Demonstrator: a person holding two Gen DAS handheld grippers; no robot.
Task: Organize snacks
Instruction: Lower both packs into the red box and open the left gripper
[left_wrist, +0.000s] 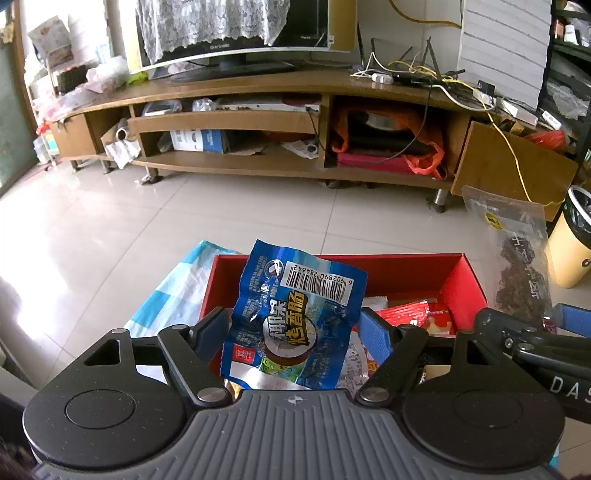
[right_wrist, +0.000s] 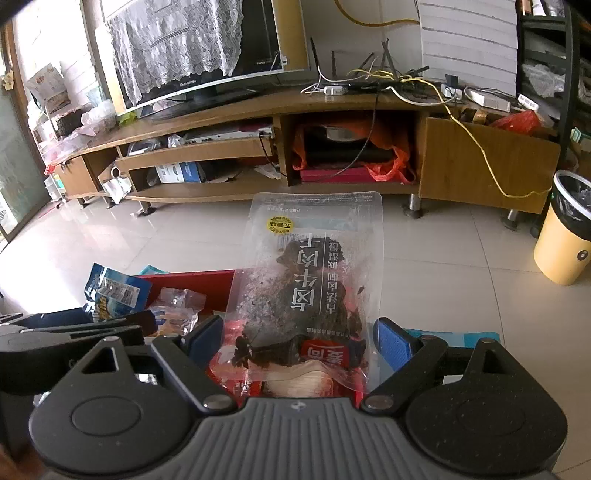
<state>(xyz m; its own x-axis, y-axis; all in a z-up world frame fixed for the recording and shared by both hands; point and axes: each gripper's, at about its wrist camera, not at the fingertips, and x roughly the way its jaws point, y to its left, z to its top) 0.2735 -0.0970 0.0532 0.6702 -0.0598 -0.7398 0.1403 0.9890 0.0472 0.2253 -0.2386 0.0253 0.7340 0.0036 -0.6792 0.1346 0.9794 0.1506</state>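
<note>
My left gripper (left_wrist: 295, 328) stands wide open over the red box (left_wrist: 458, 277). A blue sausage packet (left_wrist: 295, 317) stands upright between its fingers, touching neither pad as far as I can see. My right gripper (right_wrist: 301, 338) is also wide open. A clear bag of dark beef jerky (right_wrist: 314, 280) stands upright between its fingers above red snack packets (right_wrist: 236, 373) in the red box (right_wrist: 199, 282). The jerky bag (left_wrist: 517, 258) and right gripper (left_wrist: 532, 343) show at the right of the left wrist view; the blue packet (right_wrist: 110, 291) shows at the left of the right wrist view.
The red box sits on a blue-and-white checked cloth (left_wrist: 173, 295) on a tiled floor (left_wrist: 147, 221). A long wooden TV stand (left_wrist: 258, 162) with a TV (left_wrist: 229, 33) runs along the back. A yellow bin (right_wrist: 565, 236) stands at the right.
</note>
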